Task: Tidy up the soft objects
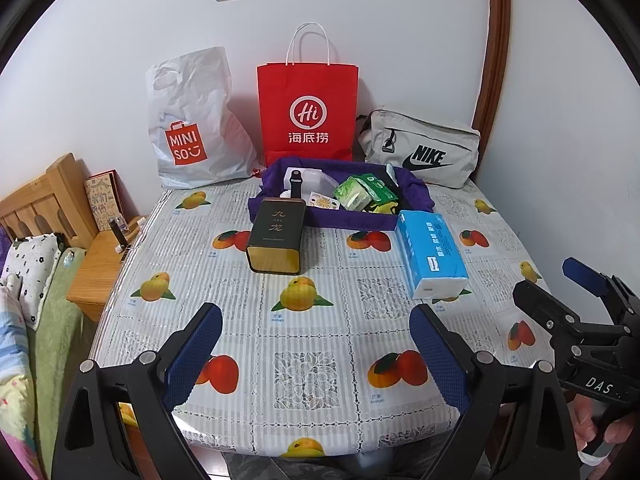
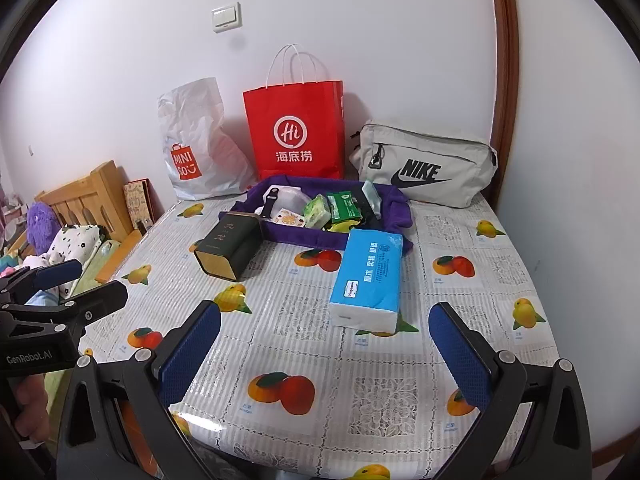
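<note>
A blue soft tissue pack (image 1: 432,254) (image 2: 370,276) lies on the fruit-print table, in front of a purple cloth bin (image 1: 360,220) (image 2: 304,240) that holds green tissue packets (image 1: 360,192) (image 2: 332,208) and small items. A dark tin box (image 1: 276,240) (image 2: 230,246) lies on its side at the bin's left corner. My left gripper (image 1: 316,324) hangs open over the near table edge with nothing in it. To its right, my right gripper (image 2: 326,324) is open and empty too, just short of the tissue pack; it also shows in the left wrist view (image 1: 560,280).
Against the back wall stand a white Miniso plastic bag (image 1: 192,128) (image 2: 196,148), a red paper bag (image 1: 308,112) (image 2: 296,132) and a grey Nike pouch (image 1: 424,148) (image 2: 424,168). A bed and a wooden nightstand (image 1: 100,268) flank the table's left. A hand (image 1: 600,432) holds the right gripper.
</note>
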{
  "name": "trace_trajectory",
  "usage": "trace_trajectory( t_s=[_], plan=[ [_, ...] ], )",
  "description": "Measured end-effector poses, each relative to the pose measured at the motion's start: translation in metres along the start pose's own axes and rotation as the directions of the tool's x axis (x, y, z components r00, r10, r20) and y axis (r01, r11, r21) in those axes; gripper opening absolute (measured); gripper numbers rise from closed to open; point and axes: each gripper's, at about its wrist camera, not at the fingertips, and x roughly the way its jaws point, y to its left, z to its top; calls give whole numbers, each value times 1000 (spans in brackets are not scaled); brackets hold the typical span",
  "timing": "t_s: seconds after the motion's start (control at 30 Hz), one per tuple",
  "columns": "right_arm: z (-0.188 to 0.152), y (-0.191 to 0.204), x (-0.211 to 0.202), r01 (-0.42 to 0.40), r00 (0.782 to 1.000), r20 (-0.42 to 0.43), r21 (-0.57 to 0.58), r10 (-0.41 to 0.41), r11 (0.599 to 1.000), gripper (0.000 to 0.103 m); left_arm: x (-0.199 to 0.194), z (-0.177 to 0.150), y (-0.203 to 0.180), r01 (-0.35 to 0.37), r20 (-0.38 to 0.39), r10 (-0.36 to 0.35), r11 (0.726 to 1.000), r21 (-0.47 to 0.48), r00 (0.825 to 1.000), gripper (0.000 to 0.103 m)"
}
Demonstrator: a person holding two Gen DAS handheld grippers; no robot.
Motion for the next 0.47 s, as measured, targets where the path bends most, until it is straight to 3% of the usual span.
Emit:
trace_trajectory(
  t_s=[0.47],
  plan=[
    [-1,1,-1,-1,1000,-1,2,1,1000,102,0,0,1,-10,14,10,1000,7,1000,95]
  ],
)
